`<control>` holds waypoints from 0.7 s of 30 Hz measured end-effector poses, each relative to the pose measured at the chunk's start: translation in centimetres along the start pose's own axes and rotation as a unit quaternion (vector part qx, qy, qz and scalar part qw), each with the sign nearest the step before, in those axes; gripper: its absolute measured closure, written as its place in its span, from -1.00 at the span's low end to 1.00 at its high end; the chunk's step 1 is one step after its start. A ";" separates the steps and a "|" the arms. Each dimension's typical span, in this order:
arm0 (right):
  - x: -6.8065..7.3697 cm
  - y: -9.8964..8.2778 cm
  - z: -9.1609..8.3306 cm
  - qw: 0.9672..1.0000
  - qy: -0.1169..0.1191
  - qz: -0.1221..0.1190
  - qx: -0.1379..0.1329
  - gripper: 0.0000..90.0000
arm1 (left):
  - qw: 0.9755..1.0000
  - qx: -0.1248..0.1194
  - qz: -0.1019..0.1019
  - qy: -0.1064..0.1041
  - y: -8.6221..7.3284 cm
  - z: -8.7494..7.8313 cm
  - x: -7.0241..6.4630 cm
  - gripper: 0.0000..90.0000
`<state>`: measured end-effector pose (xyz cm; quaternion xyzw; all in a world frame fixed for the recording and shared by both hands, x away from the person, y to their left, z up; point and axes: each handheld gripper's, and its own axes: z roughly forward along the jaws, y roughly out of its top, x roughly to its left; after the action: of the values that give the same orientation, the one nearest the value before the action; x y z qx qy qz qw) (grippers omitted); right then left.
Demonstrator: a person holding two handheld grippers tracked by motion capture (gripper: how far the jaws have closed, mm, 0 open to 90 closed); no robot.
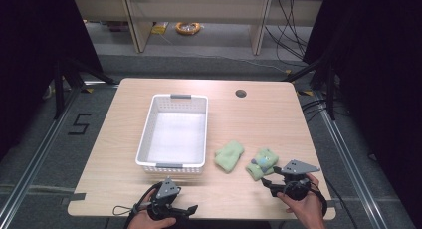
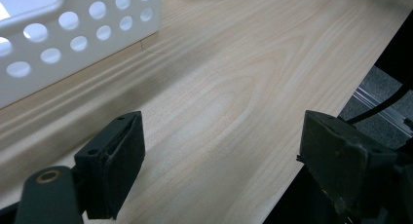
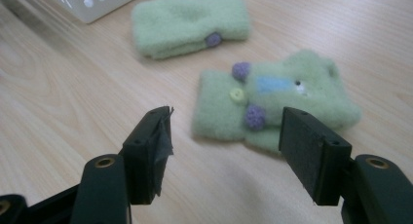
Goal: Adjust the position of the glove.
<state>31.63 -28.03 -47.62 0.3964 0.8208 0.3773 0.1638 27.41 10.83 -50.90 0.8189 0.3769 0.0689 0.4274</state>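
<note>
Down at the near right of the wooden table [image 1: 249, 119], the right gripper [image 1: 273, 181] hangs just short of the nearer green mitten [image 1: 262, 164], its jaws standing wide apart with nothing between them. Seen from the right gripper view, that mitten [image 3: 272, 104] lies flat on the wood just beyond the jaws, face up, with a yellow button [image 3: 237, 95], purple pompoms [image 3: 254, 117] and a pale blue patch on its felt; the pads are clear of it and no other thing lies in the gap between jaws and cloth. A second green mitten [image 1: 229, 156] lies just beside the first, on the side toward the basket, the two near each other but apart; in the right gripper view it [image 3: 190, 24] sits farther off, beyond the first. The white perforated basket [image 1: 144, 139] stands at the middle left of the table, its inside bare, its near right corner close to the second mitten without touching it. The left gripper [image 1: 186, 209] rests low at the table's near edge, in front of the basket, and its jaws are likewise spread wide over bare wood, holding nothing; in the left gripper view the basket's wall [image 2: 97, 34] rises just beyond them. A small round hole [image 1: 241, 93] marks the far side of the tabletop, well apart from everything.
</note>
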 end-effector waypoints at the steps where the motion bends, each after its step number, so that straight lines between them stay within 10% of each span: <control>1: 0.0 0.1 0.1 1.000 -0.001 -0.009 -0.005 -0.16 | 1.000 0.007 0.007 0.000 0.0 -0.1 0.1 -0.64; 21: 1.5 5.0 3.9 0.997 0.042 -0.061 -0.009 0.06 | 1.000 0.005 0.007 0.003 0.1 -0.2 0.2 -0.64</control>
<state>35.50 -22.94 -46.39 0.3276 0.8465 0.3899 0.1553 27.53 11.06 -50.71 0.8235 0.3726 0.0724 0.4216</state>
